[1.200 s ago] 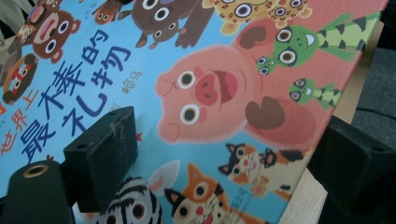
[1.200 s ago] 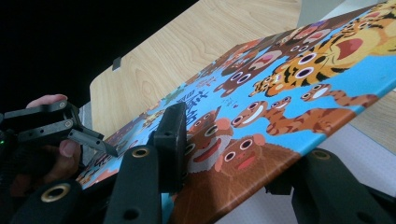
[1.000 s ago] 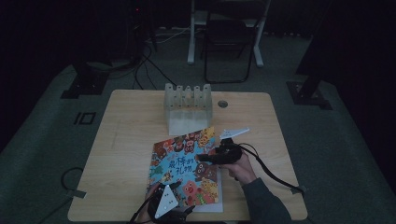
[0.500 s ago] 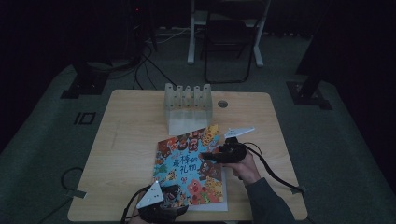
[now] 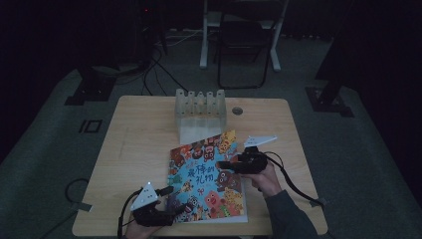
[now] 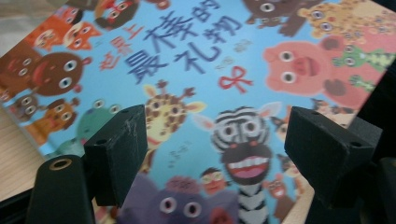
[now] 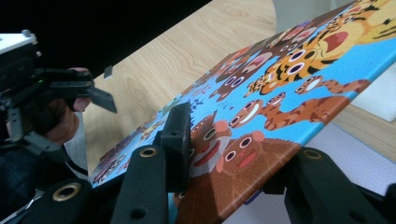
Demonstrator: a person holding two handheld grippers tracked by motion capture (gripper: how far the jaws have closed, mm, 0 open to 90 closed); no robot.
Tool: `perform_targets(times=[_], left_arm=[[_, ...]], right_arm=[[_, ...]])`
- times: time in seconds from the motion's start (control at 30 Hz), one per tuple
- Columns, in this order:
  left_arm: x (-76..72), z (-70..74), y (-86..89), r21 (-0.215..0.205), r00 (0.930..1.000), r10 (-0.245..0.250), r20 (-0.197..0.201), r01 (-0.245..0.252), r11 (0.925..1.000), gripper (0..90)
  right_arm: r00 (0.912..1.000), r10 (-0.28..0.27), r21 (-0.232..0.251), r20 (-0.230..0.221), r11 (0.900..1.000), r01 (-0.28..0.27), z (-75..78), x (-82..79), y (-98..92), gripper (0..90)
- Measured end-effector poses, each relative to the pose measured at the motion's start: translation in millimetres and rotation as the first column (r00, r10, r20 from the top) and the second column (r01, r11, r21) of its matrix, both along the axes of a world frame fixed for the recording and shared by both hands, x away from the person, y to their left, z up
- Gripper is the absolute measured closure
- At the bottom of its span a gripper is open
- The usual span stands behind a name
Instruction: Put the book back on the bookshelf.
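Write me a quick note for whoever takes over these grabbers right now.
Right hand-held gripper: clamped on the right edge of the picture book, that edge lifted off the table.
Left hand-held gripper: open, empty, jaws over the book's near left corner.
Done: book gripped and tilted up.
Left: probably moving it to the clear rack behind; the left could steady it.

A clear slotted rack [image 5: 200,107] stands on the wooden table [image 5: 139,144]

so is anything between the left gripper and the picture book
Nothing visible. The left gripper, jaws open, hangs at the near left corner of the picture book, cover bare between them. The right gripper clamps the book's right edge, lifting it.
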State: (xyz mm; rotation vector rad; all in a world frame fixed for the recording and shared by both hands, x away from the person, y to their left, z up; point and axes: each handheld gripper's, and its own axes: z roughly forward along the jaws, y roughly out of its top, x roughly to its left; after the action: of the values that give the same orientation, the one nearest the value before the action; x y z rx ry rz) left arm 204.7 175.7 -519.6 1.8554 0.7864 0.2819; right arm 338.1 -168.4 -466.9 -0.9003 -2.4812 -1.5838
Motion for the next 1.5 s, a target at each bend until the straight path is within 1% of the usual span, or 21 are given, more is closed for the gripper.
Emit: perform_targets(times=[0.1, 0.4, 0.53, 0.57, 0.6, 0.63, 0.7, 0.77, 0.83, 1.0, 1.03, 1.1, 1.17, 1.23, 1.3, 1.37, 1.5], left_arm=[[4.0, 0.8, 1.7, 0.025, 0.9998, 0.019, 0.002, -0.019, 0.9995, 21.2], [18.9, 3.0, 10.2, 0.014, 0.9976, 0.064, -0.025, -0.064, 0.9979, 20.9], [25.8, 5.7, 14.5, 0.004, 0.9965, 0.079, -0.027, -0.079, 0.9969, 19.6], [25.8, 5.7, 14.5, 0.004, 0.9965, 0.079, -0.027, -0.079, 0.9969, 19.0], [28.7, 7.0, 16.5, -0.006, 0.9976, 0.066, -0.023, -0.066, 0.9978, 16.6], [30.0, 7.9, 16.9, -0.011, 0.9974, 0.067, -0.025, -0.067, 0.9977, 16.0], [32.8, 9.2, 18.0, -0.014, 0.9982, 0.056, -0.022, -0.056, 0.9983, 14.2], [35.8, 10.2, 18.7, -0.013, 0.9980, 0.058, -0.024, -0.058, 0.9982, 14.1], [39.3, 10.3, 19.0, -0.020, 0.9977, 0.061, -0.029, -0.061, 0.9979, 14.1], [47.6, 10.7, 19.0, -0.005, 0.9972, 0.065, -0.038, -0.065, 0.9979, 14.1], [49.3, 10.9, 18.9, -0.006, 0.9975, 0.056, -0.044, -0.056, 0.9984, 14.1], [51.9, 11.6, 18.5, -0.005, 0.9983, 0.042, -0.041, -0.043, 0.9991, 14.1], [54.5, 12.6, 17.4, 0.004, 0.9982, 0.045, -0.039, -0.045, 0.9990, 14.2], [58.6, 13.2, 17.2, 0.004, 0.9986, 0.028, -0.045, -0.028, 0.9996, 15.1], [62.9, 13.8, 16.7, 0.010, 0.9985, 0.033, -0.044, -0.032, 0.9994, 16.0], [68.5, 13.8, 17.5, -0.002, 0.9980, 0.030, -0.055, -0.030, 0.9996, 18.4], [75.4, 14.1, 19.7, -0.017, 0.9976, 0.033, -0.061, -0.034, 0.9993, 18.8]], right_arm=[[0.9998, 0.009, -0.001, 0.017, 1.000, -0.009, 3.3, -1.3, -2.5, 63.1], [0.9980, 0.015, 0.002, 0.061, 1.000, -0.016, 10.9, -6.3, -9.1, 64.0], [0.9972, 0.015, 0.006, 0.073, 1.000, -0.015, 12.3, -8.2, -10.1, 64.2], [0.9972, 0.015, 0.006, 0.073, 1.000, -0.015, 12.3, -8.2, -10.1, 64.2], [0.9967, 0.013, 0.009, 0.080, 1.000, -0.013, 13.1, -9.1, -10.7, 64.4], [0.9963, 0.012, 0.011, 0.085, 1.000, -0.013, 13.4, -9.4, -11.0, 64.5], [0.9959, 0.009, 0.014, 0.090, 1.000, -0.010, 14.3, -10.3, -11.9, 64.6], [0.9949, 0.006, 0.015, 0.101, 1.000, -0.008, 15.4, -11.3, -12.8, 64.7], [0.9938, 0.004, 0.016, 0.111, 1.000, -0.006, 16.7, -12.5, -13.9, 64.8], [0.9907, -0.001, 0.024, 0.136, 1.000, -0.002, 19.7, -16.1, -16.3, 65.2], [0.9898, -0.001, 0.025, 0.142, 1.000, -0.003, 20.1, -16.7, -16.8, 65.2], [0.9888, -0.003, 0.026, 0.149, 1.000, -0.001, 21.2, -17.9, -17.6, 65.3], [0.9874, -0.005, 0.027, 0.158, 1.000, 0.000, 21.9, -18.7, -18.4, 65.3], [0.9860, -0.004, 0.029, 0.167, 1.000, 0.000, 22.4, -19.3, -18.9, 65.4], [0.9848, -0.002, 0.029, 0.174, 1.000, -0.003, 23.1, -20.3, -19.4, 65.4], [0.9828, -0.001, 0.032, 0.184, 0.999, -0.005, 23.6, -21.4, -19.8, 65.5], [0.9804, 0.001, 0.036, 0.197, 0.999, -0.008, 24.6, -23.1, -20.4, 65.6]])
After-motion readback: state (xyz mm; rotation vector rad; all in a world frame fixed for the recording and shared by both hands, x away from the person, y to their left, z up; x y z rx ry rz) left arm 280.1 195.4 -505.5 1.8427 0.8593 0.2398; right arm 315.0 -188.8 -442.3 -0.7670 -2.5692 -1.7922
